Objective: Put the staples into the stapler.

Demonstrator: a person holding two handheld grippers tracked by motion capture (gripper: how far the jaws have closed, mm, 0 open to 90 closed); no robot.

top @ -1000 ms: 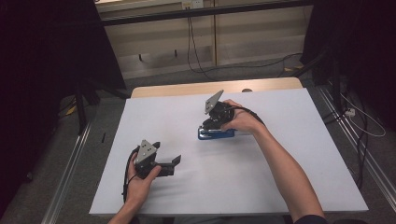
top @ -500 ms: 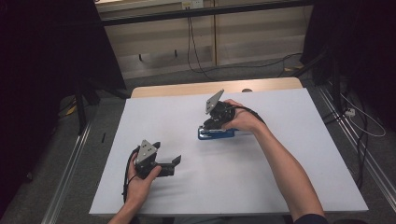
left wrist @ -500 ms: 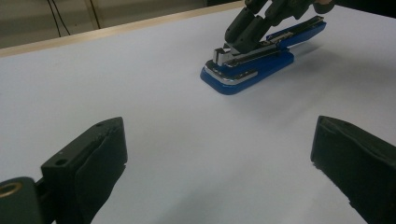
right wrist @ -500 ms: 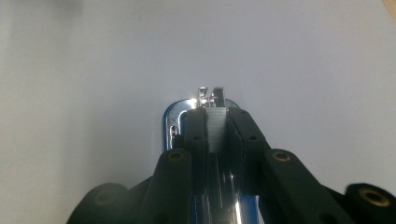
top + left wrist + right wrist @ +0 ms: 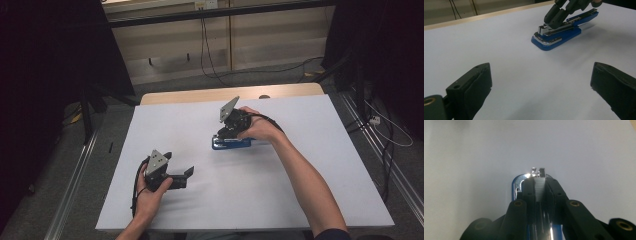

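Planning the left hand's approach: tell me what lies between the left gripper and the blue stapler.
Nothing: only bare white table separates the left gripper from the blue stapler, as the left gripper view shows beyond its open jaws.

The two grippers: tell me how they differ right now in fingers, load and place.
The left gripper has its fingers spread wide with nothing between them; the right gripper has its fingers closed on the metal top part of the blue stapler. The left one sits near the table's front edge, the right one mid-table over the stapler. Both are black, hand-held, with a grey three-cornered plate on top.
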